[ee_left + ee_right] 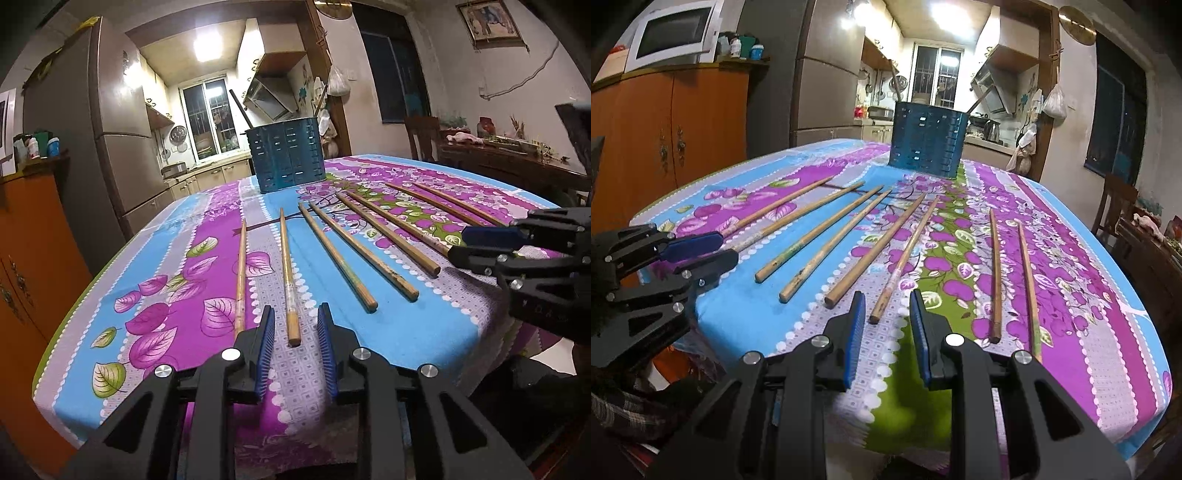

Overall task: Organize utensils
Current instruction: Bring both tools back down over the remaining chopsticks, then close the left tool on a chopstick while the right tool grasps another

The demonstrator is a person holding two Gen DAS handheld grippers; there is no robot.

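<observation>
With both jaws partly open and empty, each hand-held gripper should straddle one chopstick near the table's front edge, then squeeze.

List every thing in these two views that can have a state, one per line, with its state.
left gripper: open, empty
right gripper: open, empty
chopsticks: eight lying flat on the tablecloth
blue holder: upright, two sticks leaning inside
</observation>
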